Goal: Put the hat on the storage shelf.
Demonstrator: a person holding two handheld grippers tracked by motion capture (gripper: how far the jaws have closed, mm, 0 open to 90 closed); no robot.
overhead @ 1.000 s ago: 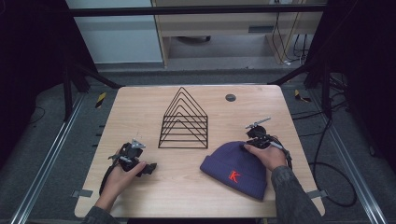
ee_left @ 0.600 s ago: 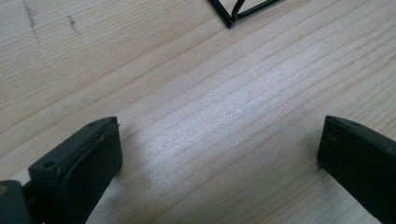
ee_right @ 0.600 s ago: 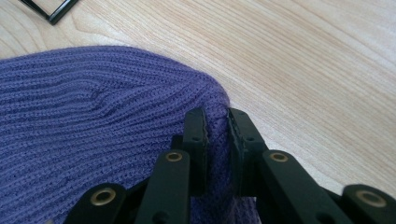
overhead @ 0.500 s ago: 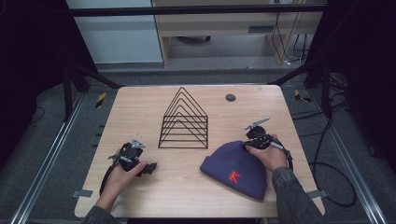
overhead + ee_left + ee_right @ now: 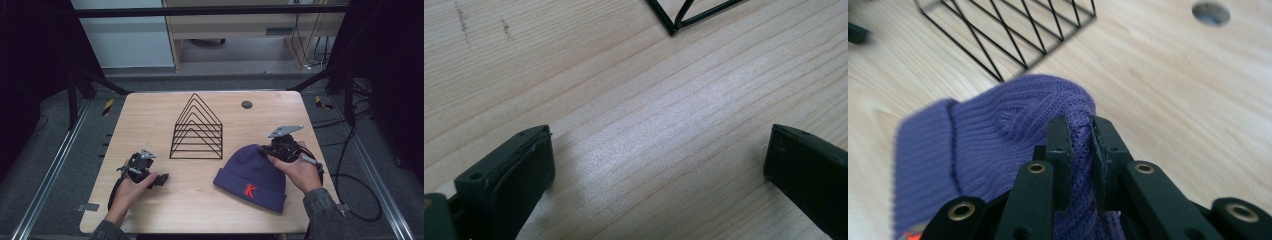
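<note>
Nothing has shifted since the earlier frames. The right gripper (image 5: 1080, 155) stays clamped on a fold of the purple beanie (image 5: 252, 170), at 4 o'clock on the tabletop (image 5: 150, 115). The left gripper (image 5: 659, 165) rests wide open, holding nothing. The wire rack (image 5: 196, 127) holds nothing.

1. Both grippers, the left gripper (image 5: 161, 180) and the right gripper (image 5: 1080, 135), are black with blocky jaws.
2. Brass-ringed holes dot the right one's arms.
3. A grey three-cornered plate (image 5: 285, 131) tops each.
4. Black cables (image 5: 114, 192) trail behind.
5. The sleeves (image 5: 327, 217) are grey-green.
</note>
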